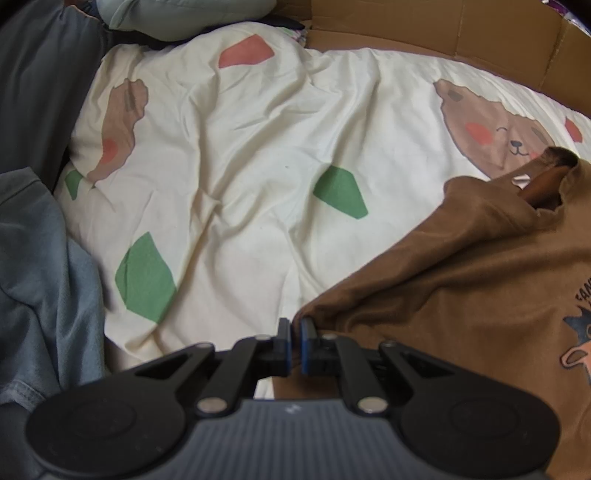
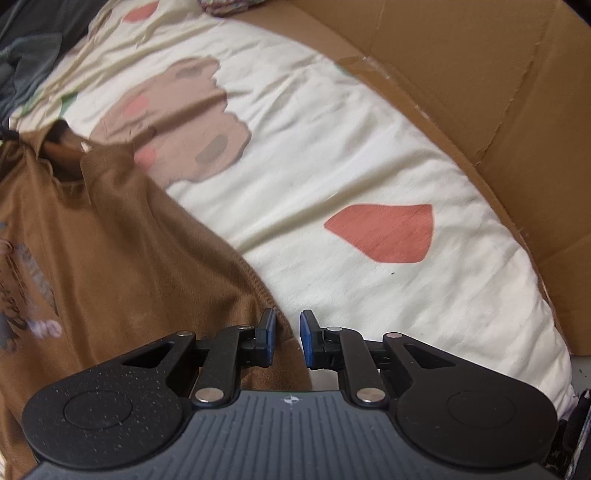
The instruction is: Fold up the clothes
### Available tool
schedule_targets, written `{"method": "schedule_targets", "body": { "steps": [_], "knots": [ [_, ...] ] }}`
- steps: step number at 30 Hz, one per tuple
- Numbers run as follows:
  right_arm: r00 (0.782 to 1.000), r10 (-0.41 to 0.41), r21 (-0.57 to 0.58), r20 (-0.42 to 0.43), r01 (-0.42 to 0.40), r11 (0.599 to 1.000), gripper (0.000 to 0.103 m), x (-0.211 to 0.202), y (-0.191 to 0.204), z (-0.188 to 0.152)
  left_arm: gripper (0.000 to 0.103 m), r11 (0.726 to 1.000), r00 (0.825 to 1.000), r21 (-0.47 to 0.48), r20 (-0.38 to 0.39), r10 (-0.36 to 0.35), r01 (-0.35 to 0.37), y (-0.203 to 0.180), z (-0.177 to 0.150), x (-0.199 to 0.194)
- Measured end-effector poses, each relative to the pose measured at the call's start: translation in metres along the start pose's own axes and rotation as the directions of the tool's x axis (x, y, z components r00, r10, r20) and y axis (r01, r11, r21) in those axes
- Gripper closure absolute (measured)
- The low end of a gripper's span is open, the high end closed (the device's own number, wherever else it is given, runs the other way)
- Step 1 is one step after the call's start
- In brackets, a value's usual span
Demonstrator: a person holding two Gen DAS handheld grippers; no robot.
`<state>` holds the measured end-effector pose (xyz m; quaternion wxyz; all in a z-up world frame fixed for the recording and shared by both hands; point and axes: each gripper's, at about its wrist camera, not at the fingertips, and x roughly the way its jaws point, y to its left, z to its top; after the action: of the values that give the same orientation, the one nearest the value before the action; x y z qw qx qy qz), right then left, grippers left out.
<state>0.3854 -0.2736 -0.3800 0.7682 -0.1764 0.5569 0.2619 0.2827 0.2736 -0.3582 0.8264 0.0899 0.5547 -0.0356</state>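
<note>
A brown T-shirt [image 1: 461, 280] with a printed chest graphic lies face up on the cream bedsheet [image 1: 251, 155], its collar [image 1: 554, 173] toward the far side. My left gripper [image 1: 294, 343] is shut at the tip of the shirt's left sleeve, with the fabric edge pinched between the blue pads. In the right wrist view the same shirt [image 2: 122, 251] fills the left side. My right gripper [image 2: 288, 338] stands over the right sleeve hem with a narrow gap between its jaws. The brown hem lies in that gap, and the pads are not pressing on it.
A blue-grey garment [image 1: 40, 280] is heaped at the left, with dark clothing [image 1: 37, 85] and a pale green piece [image 1: 184, 14] behind it. A cardboard wall [image 2: 480, 92] runs along the bed's far and right sides. The sheet carries bear, green and red prints.
</note>
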Motion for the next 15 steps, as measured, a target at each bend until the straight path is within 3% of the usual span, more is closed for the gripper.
{"method": "schedule_targets", "body": {
  "steps": [3,5,11,15],
  "knots": [
    [1.000,-0.007,-0.021,-0.018,0.007,1.000,0.085,0.007,0.003,-0.001,0.098,1.000,1.000,0.004,-0.003,-0.002,0.002,0.000,0.000,0.001],
    [1.000,-0.020,-0.050,-0.024,0.019,0.999,0.094,0.008,0.009,0.000,0.098,1.000,1.000,0.006,-0.007,-0.004,0.004,0.000,0.000,0.002],
    [0.994,-0.101,-0.198,-0.037,0.091,0.976,0.100,0.011,0.035,0.003,0.098,0.999,1.000,0.050,-0.018,0.008,-0.007,-0.004,-0.003,0.005],
    [0.974,-0.226,-0.285,0.014,0.220,0.933,0.101,0.005,0.048,0.004,0.099,0.991,0.997,0.111,0.021,0.072,-0.074,-0.007,-0.002,-0.002]
  ]
}}
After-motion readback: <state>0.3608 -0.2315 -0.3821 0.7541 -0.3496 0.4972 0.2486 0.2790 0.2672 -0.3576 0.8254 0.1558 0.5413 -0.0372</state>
